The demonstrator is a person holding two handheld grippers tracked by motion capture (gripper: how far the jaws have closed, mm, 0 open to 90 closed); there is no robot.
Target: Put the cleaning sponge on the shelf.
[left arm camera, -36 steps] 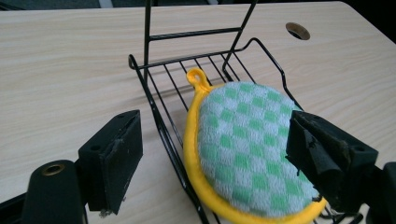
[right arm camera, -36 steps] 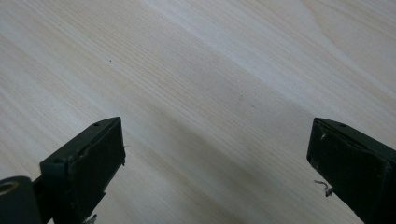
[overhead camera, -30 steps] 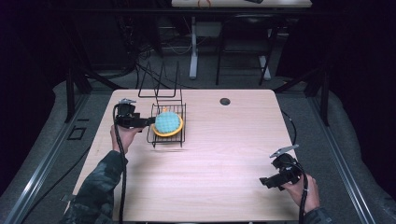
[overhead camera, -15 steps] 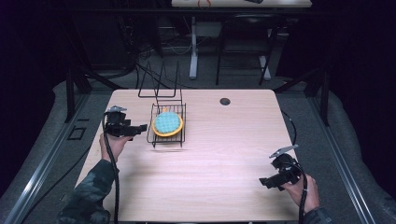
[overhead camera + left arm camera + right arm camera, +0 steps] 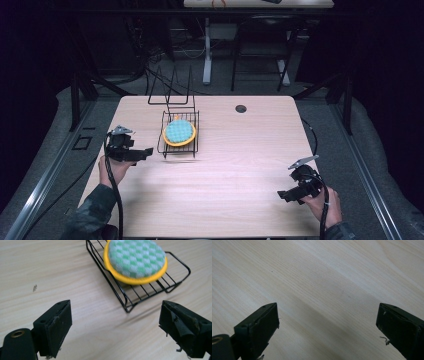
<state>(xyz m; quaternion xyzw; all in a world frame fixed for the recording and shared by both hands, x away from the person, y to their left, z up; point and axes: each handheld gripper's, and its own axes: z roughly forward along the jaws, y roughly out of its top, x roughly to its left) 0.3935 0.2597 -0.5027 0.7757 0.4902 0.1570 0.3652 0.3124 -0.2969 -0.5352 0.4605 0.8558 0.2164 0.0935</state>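
Two grippers: one in each of the person's hands, both held over the counter with nothing between their jaws.
Left gripper: at about 9 o'clock on the counter in the high view, jaws spread wide and empty, aimed toward the rack; in the left gripper view the two black jaws stand far apart with bare wood between them.
Right gripper: at about 4 o'clock on the counter, well apart from the rack, jaws wide open and holding nothing; in the right gripper view plain wood grain lies between them.
Wire rack: black, flat, sitting on the counter at about 11 o'clock from its middle, just beside the left gripper's tips but not touched by them; in the left gripper view its near corner lies ahead, between the jaws.
Round pad: green-and-white checked top with a yellow rim, lying on the wire rack; in the left gripper view it sits toward 1 o'clock.
Wire stand: black upright frame at the counter's far edge, at 12 o'clock from the rack.
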